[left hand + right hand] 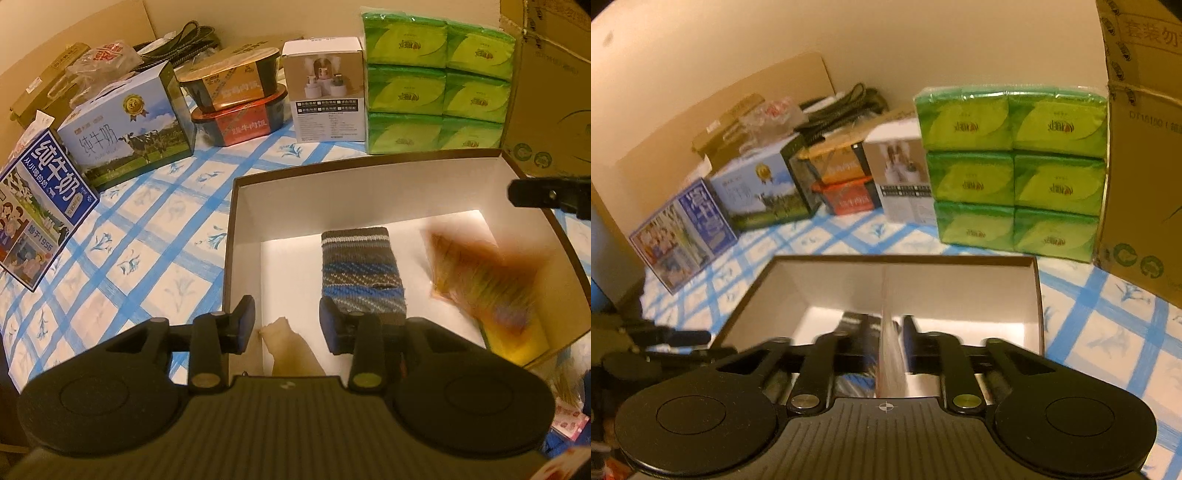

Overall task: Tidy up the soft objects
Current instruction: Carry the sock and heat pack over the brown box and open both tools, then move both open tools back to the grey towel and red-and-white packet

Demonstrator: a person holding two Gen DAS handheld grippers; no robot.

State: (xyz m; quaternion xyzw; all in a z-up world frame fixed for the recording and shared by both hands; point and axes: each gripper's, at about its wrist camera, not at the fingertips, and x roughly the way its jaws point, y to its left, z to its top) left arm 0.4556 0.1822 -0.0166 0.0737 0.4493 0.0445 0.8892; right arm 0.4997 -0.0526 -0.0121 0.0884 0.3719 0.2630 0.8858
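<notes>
**Soft items lying in the open box**

Blue-and-white checked cloth (155,236) with small flower prints covers the surface, and a plain cream wall stands behind it. On the cloth sits an open cardboard box (369,177) with a dark rim and white inside walls. Inside it, near the middle of the floor, lies a knitted pouch (360,266) in grey, blue and white stripes. To its right, against the right wall, is a blurred orange-brown packet (484,273) with something yellow under its near end; what it is cannot be told. A pale beige piece (291,350) lies at the near left corner.

The left gripper (286,325) hovers over the near edge of the box, jaws parted and holding nothing; the pouch's near end shows just beyond its right finger. The right gripper (884,339) is over the same box with its jaws apart; a thin, clear, streaked strip hangs between them, and whether the pads touch it cannot be told.

Behind the box stand a stacked block of green tissue packs (437,85), a white product box (327,92), two stacked food tubs (236,99) and two milk cartons (125,125).
</notes>
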